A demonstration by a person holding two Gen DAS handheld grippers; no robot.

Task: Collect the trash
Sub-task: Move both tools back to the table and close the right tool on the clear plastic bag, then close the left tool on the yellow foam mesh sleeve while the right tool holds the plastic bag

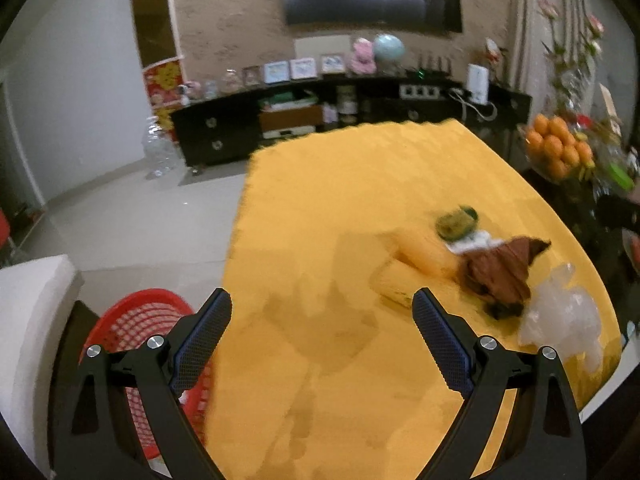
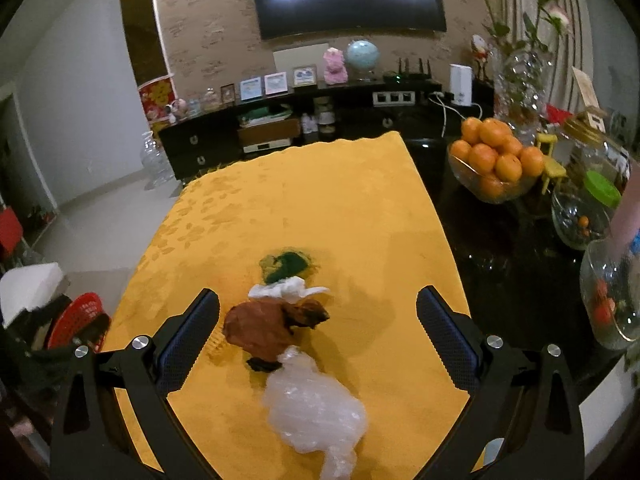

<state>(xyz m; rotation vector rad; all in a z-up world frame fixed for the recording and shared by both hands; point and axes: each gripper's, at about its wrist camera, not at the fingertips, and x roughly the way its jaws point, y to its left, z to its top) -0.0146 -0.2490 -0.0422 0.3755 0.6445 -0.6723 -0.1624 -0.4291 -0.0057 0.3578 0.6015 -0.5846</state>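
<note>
Trash lies in a row on the yellow tablecloth (image 2: 340,200): a green crumpled wrapper (image 2: 286,264), a white crumpled paper (image 2: 286,290), a brown crumpled paper (image 2: 266,330), a small dark scrap (image 2: 262,365) and a clear crumpled plastic bag (image 2: 314,408). My right gripper (image 2: 318,330) is open and empty, above the brown paper and the plastic bag. My left gripper (image 1: 322,328) is open and empty over bare cloth (image 1: 340,200), left of the trash: green wrapper (image 1: 456,222), brown paper (image 1: 500,270), plastic bag (image 1: 562,316). A red mesh basket (image 1: 142,320) stands off the table's left edge.
A glass bowl of oranges (image 2: 494,160), glass jars (image 2: 582,216) and a flower vase (image 2: 520,76) stand on the dark table to the right. A black TV cabinet (image 2: 280,132) lines the far wall. A white cushion (image 1: 28,320) sits left of the basket.
</note>
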